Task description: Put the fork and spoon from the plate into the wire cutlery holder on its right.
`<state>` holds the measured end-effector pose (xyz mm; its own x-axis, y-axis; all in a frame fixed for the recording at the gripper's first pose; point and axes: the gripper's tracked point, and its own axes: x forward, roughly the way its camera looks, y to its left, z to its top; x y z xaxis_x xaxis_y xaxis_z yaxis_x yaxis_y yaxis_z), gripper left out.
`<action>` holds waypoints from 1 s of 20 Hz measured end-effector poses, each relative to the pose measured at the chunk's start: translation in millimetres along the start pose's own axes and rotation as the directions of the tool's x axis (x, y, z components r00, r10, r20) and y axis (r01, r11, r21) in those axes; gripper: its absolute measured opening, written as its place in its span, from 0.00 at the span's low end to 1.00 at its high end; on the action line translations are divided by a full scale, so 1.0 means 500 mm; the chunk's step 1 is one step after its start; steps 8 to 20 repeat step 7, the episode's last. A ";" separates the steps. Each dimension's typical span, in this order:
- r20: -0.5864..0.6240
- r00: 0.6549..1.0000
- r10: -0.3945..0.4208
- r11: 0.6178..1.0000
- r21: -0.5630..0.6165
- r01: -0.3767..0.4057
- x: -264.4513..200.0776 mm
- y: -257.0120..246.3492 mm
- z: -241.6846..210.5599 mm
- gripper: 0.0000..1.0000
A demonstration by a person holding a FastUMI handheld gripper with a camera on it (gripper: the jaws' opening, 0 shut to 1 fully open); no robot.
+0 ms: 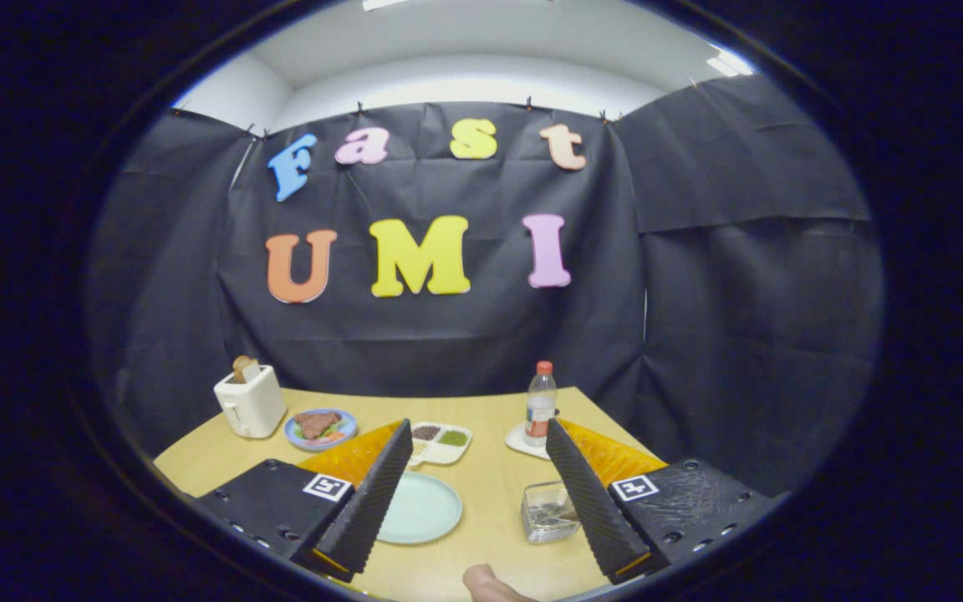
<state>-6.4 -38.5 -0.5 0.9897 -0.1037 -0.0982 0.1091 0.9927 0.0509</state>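
Observation:
My gripper [479, 435] is held above the wooden table [490, 468] with its jaws wide apart and nothing between them. A pale green plate [423, 508] lies below, just inside the left finger [369, 502], which hides its left edge. The part of the plate I see is bare. The wire cutlery holder [548, 512] stands to the plate's right, against the right finger [594, 502]. Something glints inside the holder, but I cannot tell what it is.
At the back left stand a white toaster [250, 403] with bread in it and a blue plate of food [320, 427]. A white divided dish [440, 441] lies beyond the green plate. A bottle [541, 404] stands on a white coaster. A person's fingertip [490, 587] shows at the near edge.

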 end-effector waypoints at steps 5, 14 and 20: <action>0.006 0.999 0.042 0.999 0.026 -0.042 -0.039 0.061 -0.071 0.96; 0.025 0.999 0.028 1.000 0.002 -0.029 -0.034 0.062 -0.086 0.96; 0.025 0.999 0.028 1.000 0.002 -0.029 -0.034 0.062 -0.086 0.96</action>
